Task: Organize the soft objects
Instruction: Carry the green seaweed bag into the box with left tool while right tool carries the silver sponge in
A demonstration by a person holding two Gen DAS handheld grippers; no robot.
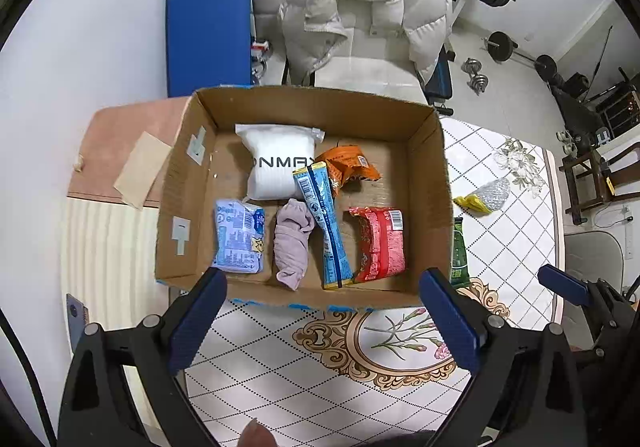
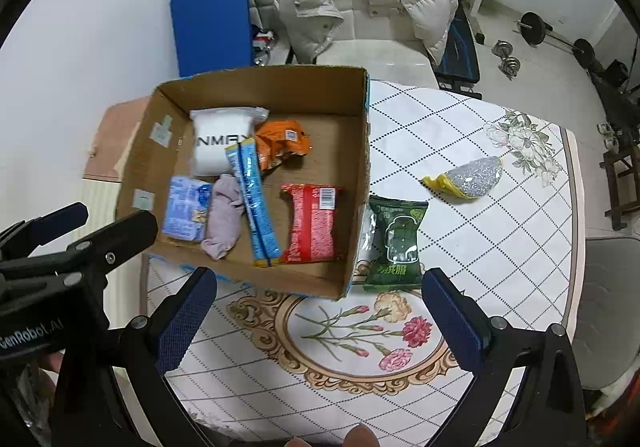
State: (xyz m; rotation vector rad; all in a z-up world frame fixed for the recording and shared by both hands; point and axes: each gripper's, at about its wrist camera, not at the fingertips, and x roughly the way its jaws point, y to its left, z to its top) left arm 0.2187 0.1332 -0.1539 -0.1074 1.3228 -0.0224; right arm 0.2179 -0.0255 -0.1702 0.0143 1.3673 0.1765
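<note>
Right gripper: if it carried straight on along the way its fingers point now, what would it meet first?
Probably the tablecloth's flower medallion, which lies between the right gripper's open, empty fingers. The cardboard box's near corner and the green packet sit just beyond; depth is uncertain.

The open brown cardboard box point(image 2: 256, 87) holds a white pouch point(image 2: 218, 145), an orange crumpled packet point(image 2: 282, 145), a long blue sachet point(image 2: 252, 203), a lilac rolled cloth point(image 2: 224, 223), a pale blue pack point(image 2: 184, 213) and a red packet point(image 2: 312, 223) — all lying flat. Outside, just beside its wall, lies a green packet point(image 2: 396, 243); a silver-and-yellow bag point(image 2: 468, 177) lies well apart.
</note>
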